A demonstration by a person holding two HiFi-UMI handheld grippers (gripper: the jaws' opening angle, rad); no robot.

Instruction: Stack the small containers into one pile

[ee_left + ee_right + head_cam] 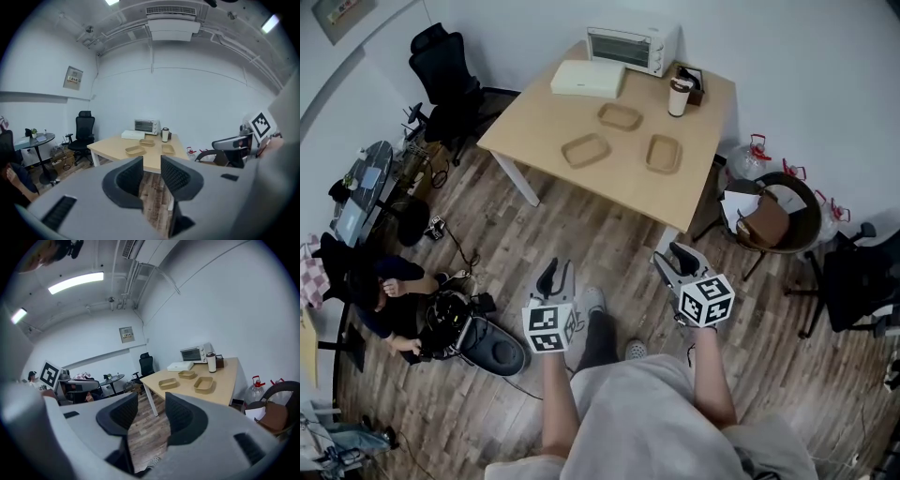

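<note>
Grey-jawed and empty, your left hand-held gripper and right hand-held gripper stand parted over the floor, the three unstacked small containers well ahead on the tabletop, the right-hand container nearest your right.

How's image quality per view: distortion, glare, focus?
Head view: mild fisheye curve at the edges, even light, table and containers sharp. Left gripper view: black vignette corners, ceiling light blown out, left tool slightly soft up close. Right gripper view: strong barrel bend, strip light clipped, right tool slightly soft.
</note>
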